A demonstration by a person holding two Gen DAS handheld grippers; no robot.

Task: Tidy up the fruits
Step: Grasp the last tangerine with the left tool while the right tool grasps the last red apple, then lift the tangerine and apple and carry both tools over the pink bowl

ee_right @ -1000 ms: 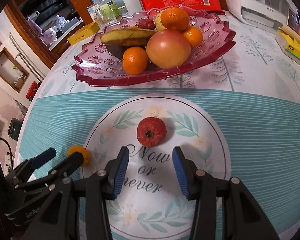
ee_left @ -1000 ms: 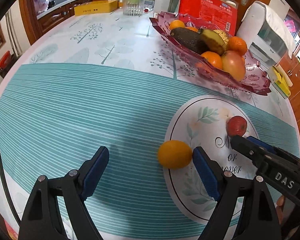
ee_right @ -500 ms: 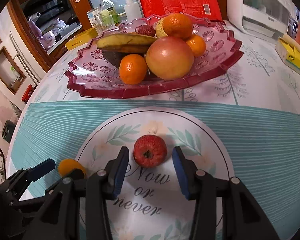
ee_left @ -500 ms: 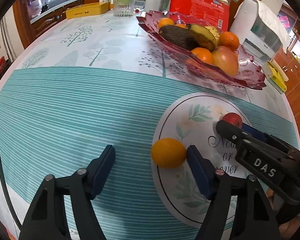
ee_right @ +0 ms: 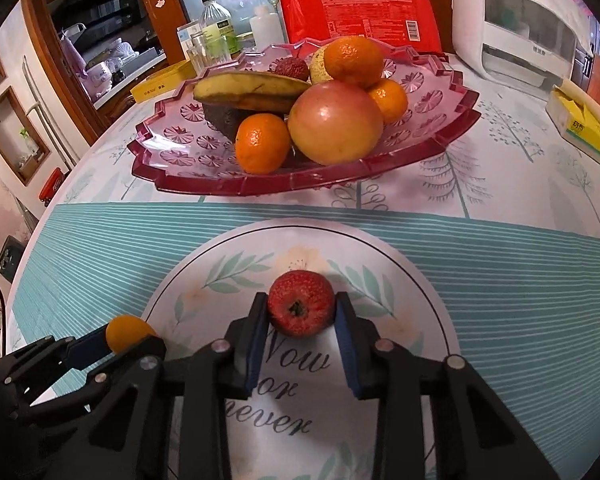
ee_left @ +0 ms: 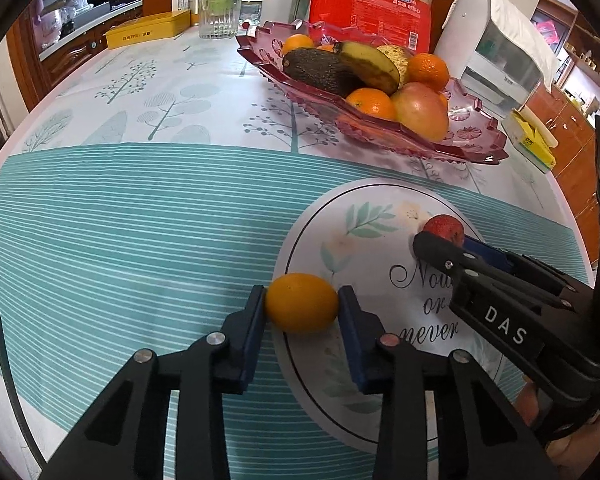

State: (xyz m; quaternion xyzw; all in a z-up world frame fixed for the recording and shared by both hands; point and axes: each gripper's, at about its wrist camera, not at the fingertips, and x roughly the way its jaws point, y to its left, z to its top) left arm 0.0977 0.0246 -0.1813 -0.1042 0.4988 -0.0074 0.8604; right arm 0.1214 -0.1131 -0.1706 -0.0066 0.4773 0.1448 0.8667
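The left gripper (ee_left: 302, 306) is seen low over the desk (ee_left: 140, 208), its jaws pinching a kumquat (ee_left: 302, 303) at the left edge of the round print (ee_left: 364, 248). Contact on the right pad appears made, though the fisheye leaves it slightly unsure. Further right, a red fruit (ee_right: 301, 303) on the print is gripped between the jaws of the right gripper (ee_right: 302, 312). Behind, a pink tray (ee_right: 172, 160) is filled with fruit.

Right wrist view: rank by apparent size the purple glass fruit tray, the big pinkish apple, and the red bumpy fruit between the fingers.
1. Purple glass fruit tray
2. Big pinkish apple
3. Red bumpy fruit, smallest-looking despite being nearest.
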